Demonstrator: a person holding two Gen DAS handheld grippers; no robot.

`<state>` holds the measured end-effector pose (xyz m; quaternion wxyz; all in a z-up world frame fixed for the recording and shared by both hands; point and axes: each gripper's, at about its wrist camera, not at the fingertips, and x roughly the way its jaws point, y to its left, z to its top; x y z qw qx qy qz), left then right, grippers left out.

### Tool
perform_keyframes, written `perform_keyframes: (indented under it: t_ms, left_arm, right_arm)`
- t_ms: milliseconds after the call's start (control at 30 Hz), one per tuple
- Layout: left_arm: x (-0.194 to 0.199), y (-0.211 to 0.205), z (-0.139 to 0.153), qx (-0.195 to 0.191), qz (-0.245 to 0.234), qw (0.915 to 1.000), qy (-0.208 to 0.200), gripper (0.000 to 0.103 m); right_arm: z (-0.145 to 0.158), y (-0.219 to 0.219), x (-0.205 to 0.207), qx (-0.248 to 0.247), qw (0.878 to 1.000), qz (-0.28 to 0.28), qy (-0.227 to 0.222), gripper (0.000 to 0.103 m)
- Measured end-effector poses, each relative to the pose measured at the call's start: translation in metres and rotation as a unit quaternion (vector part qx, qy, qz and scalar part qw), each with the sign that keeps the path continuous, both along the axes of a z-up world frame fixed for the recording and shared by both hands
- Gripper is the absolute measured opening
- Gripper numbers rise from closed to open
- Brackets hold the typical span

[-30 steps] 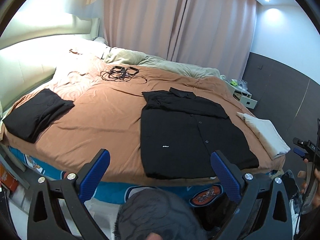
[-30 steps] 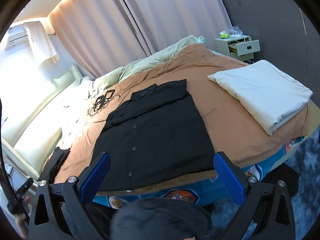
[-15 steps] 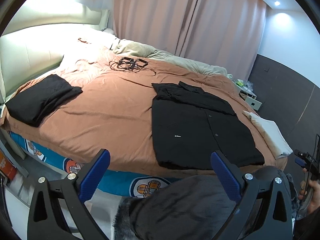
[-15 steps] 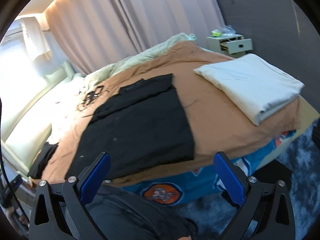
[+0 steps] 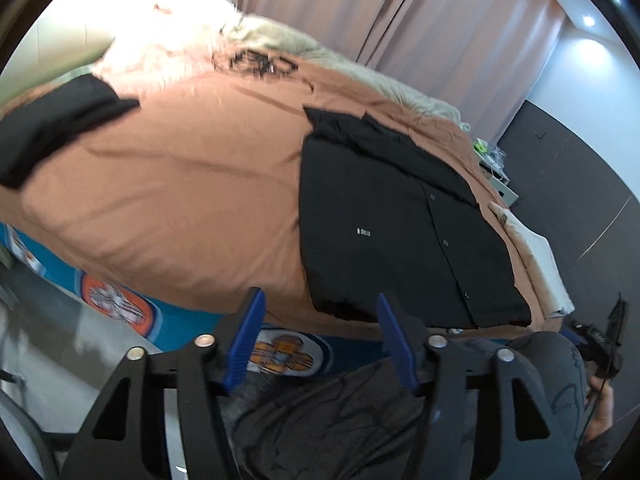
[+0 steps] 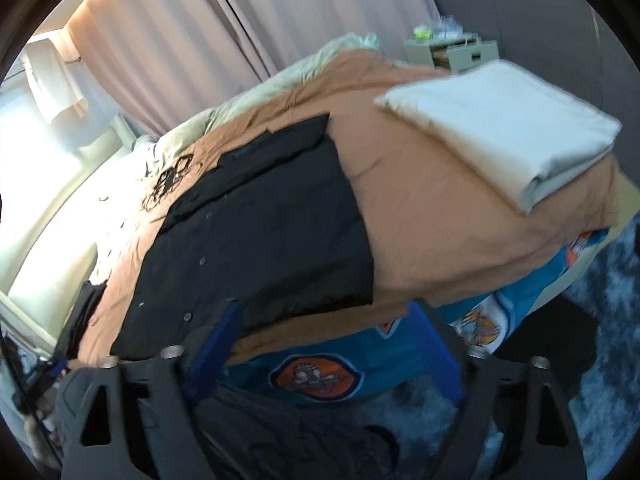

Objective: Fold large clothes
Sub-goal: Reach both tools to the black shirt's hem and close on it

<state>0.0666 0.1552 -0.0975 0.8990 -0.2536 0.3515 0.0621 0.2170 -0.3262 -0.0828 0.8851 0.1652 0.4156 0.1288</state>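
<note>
Fingers apart on both grippers, nothing between them. Left gripper [image 5: 320,338]: blue fingers [image 5: 246,336] low centre of the left wrist view, gap narrower than the right's, tips just short of the bed edge near the shirt's hem. Right gripper [image 6: 326,344]: fingers [image 6: 434,346] wide apart, bottom centre of the right wrist view, blurred, hovering w/ tips at the mattress side, near the hem.

Black button shirt [image 5: 400,232] lies flat, buttoned front up, on the brown bedspread [image 5: 180,184]; centre-right in the left view, centre-left in the right view [image 6: 260,232]. Collar end points toward the curtains [image 5: 400,12], hem at the near bed edge. Small white label on the chest.

Folded black garment [image 5: 52,120] at the left edge of the left view, well apart from the shirt. Black cable tangle [image 5: 256,62] upper centre, beyond the collar. Folded white blanket [image 6: 504,128] upper right of the right view, on the bed, apart from the shirt. Nightstand [image 6: 456,50] top right behind it.
</note>
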Motion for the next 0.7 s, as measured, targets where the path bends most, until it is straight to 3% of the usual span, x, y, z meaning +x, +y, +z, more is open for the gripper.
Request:
perform_keyframes:
  t_ms: [67, 567, 700]
  left_arm:
    - [0.009, 0.001, -0.01, -0.009, -0.002, 0.9999, 0.008, 0.058]
    - [0.087, 0.012, -0.07, -0.087, -0.026, 0.9936, 0.068, 0.057]
    - [0.095, 0.014, -0.073, -0.102, -0.035, 0.9922, 0.062, 0.057]
  right_arm:
    - [-0.014, 0.002, 0.011, 0.013, 1.0, 0.006, 0.015, 0.062]
    - [-0.064, -0.006, 0.075, 0.099, 0.993, -0.004, 0.06, 0.059]
    - [-0.081, -0.009, 0.087, 0.124, 0.989, -0.014, 0.075, 0.059]
